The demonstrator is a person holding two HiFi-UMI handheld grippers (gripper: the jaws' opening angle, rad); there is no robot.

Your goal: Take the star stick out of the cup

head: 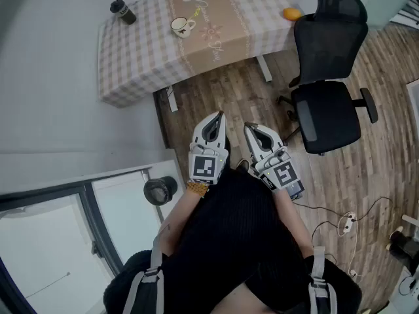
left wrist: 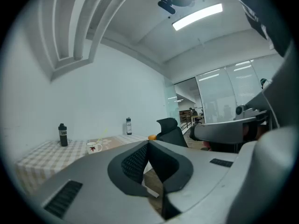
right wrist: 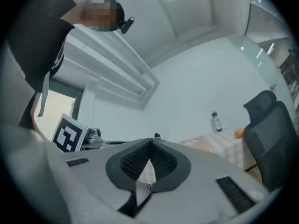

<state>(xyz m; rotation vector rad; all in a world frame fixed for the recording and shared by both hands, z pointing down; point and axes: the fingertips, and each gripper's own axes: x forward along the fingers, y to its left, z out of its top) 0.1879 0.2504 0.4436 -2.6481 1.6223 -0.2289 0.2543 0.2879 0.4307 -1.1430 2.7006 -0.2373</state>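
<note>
Far across the wooden floor [head: 216,90], on the checked surface [head: 131,70]: a white cup [head: 182,26] with a small dark mark on its side and its handle to the right, upright in the left half and well apart from both claws. Leaning out of it toward the far right, a thin pale yellow-green stick [head: 194,12], too small from this distance to make out the star end. Looks light and slim, likely to call for a careful pinch near the top and a straight lift clear of the rim. Nearer, close against the body, left claw [head: 217,116] and right claw [head: 251,128], side by side and aimed toward the surface; probably a plain rest pose ahead of the approach, with nothing within reach. Closed tip to tip on both, with nothing between the pads. Left of the cup, a dark bottle [head: 123,11]; at the far right edge, an orange [head: 292,14]; beside the surface on the right, a black chair [head: 327,90], off the direct line to the cup. Task judged not yet begun: stick in the cup, untouched.
</note>
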